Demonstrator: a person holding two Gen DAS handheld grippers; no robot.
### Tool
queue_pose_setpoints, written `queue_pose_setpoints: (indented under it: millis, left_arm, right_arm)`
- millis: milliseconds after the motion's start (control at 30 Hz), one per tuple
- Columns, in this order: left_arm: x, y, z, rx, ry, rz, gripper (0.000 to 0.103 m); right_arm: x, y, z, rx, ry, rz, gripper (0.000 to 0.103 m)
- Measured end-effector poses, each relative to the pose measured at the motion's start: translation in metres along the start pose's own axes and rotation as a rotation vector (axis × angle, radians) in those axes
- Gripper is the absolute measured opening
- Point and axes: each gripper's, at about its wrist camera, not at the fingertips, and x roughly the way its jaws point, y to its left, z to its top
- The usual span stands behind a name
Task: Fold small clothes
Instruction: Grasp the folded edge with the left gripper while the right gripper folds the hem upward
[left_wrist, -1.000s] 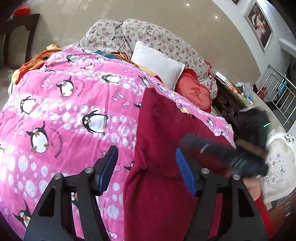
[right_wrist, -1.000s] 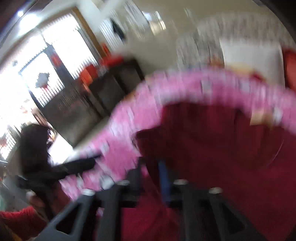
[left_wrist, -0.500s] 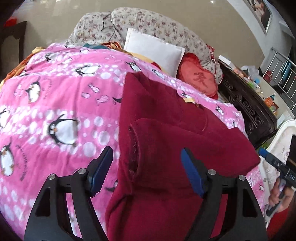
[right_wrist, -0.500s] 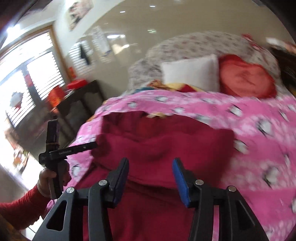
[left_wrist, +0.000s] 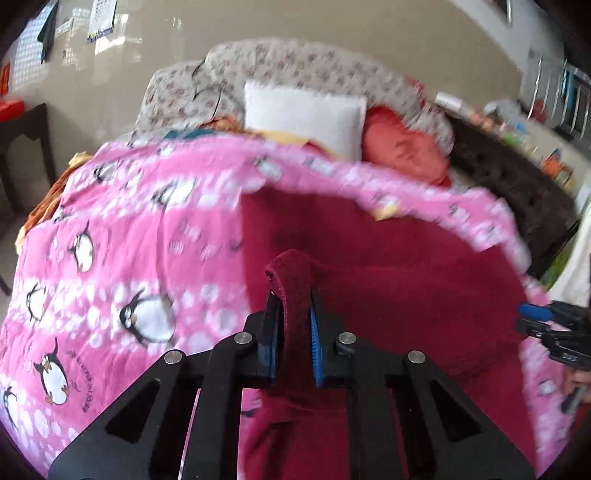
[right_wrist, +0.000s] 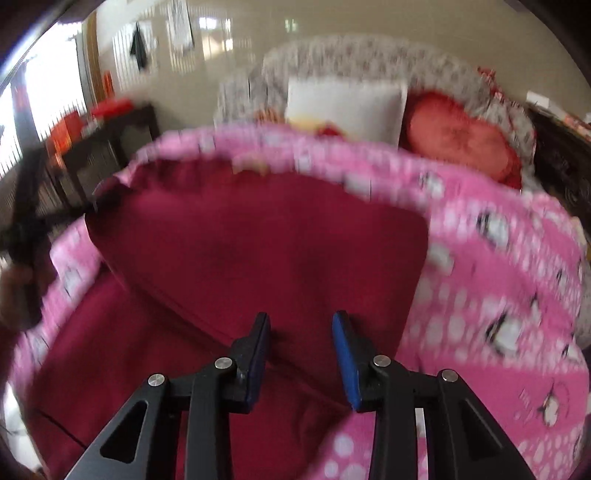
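A dark red garment (left_wrist: 388, 266) lies partly folded on a pink penguin-print blanket (left_wrist: 122, 258). My left gripper (left_wrist: 293, 328) is shut on a raised fold at the garment's left edge, the cloth pinched between the blue pads. In the right wrist view the garment (right_wrist: 258, 251) fills the middle, its folded upper layer lying over the lower part. My right gripper (right_wrist: 301, 347) is open, jaws apart just above the garment's near right part, holding nothing. It also shows at the right edge of the left wrist view (left_wrist: 554, 332).
A white pillow (left_wrist: 303, 110) and a red heart cushion (left_wrist: 402, 151) lie at the head of the bed against a floral headboard (left_wrist: 295, 62). A dark wooden cabinet (left_wrist: 517, 184) stands to the right, a dark table (right_wrist: 107, 147) to the left.
My left gripper moved onto the garment's left fold and shut on it. My right gripper stayed open and moved closer over the garment.
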Motion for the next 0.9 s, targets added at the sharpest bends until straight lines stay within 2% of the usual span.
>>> queue_pose_setpoints:
  millis: [67, 167, 233, 267, 300, 367, 400, 433, 467, 500, 533, 633, 767, 900]
  left_arm:
    - [0.017, 0.006, -0.012, -0.013, 0.042, 0.017, 0.013]
    - [0.016, 0.009, -0.013, -0.029, 0.021, -0.004, 0.013]
    - [0.011, 0.007, -0.008, -0.026, 0.008, -0.010, 0.013]
    - [0.010, 0.006, -0.006, -0.017, -0.001, -0.003, 0.013]
    - [0.010, 0.004, -0.004, -0.011, -0.004, 0.004, 0.013]
    - [0.014, 0.002, -0.001, -0.004, -0.003, 0.020, 0.013]
    - [0.016, 0.003, 0.000, -0.006, -0.010, 0.022, 0.013]
    - [0.017, 0.004, 0.000, -0.006, -0.014, 0.025, 0.013]
    - [0.022, 0.006, -0.002, -0.009, -0.009, 0.033, 0.014]
    - [0.027, 0.008, -0.004, -0.017, 0.003, 0.033, 0.015]
    - [0.030, 0.010, -0.006, -0.026, 0.010, 0.032, 0.017]
    - [0.027, 0.017, -0.009, -0.058, 0.011, 0.008, 0.020]
    - [0.013, 0.018, -0.014, -0.064, 0.032, -0.008, 0.028]
    - [0.012, 0.008, -0.028, -0.034, 0.042, -0.001, 0.041]
  right_arm:
    - [-0.007, 0.000, -0.003, -0.009, -0.024, 0.020, 0.034]
    - [-0.025, -0.006, 0.007, 0.024, -0.053, 0.080, 0.033]
    - [-0.035, -0.014, 0.021, 0.061, -0.113, 0.014, 0.040]
    - [-0.036, -0.021, 0.027, 0.093, -0.141, -0.033, 0.050]
    - [-0.033, -0.029, 0.034, 0.133, -0.159, -0.074, 0.050]
    - [-0.022, -0.032, 0.041, 0.148, -0.133, -0.078, 0.050]
    - [-0.014, -0.027, 0.043, 0.108, -0.117, -0.084, 0.049]
    - [-0.008, -0.020, 0.042, 0.056, -0.107, -0.120, 0.049]
    - [0.003, -0.014, 0.039, 0.000, -0.082, -0.196, 0.049]
    - [0.019, -0.014, 0.035, -0.017, -0.037, -0.233, 0.049]
    - [0.022, -0.018, 0.030, 0.008, -0.033, -0.209, 0.049]
    - [0.003, -0.031, 0.028, 0.091, -0.056, -0.146, 0.049]
    - [-0.033, -0.009, 0.013, 0.024, -0.087, -0.145, 0.049]
    - [-0.026, 0.013, -0.017, -0.053, 0.008, -0.220, 0.049]
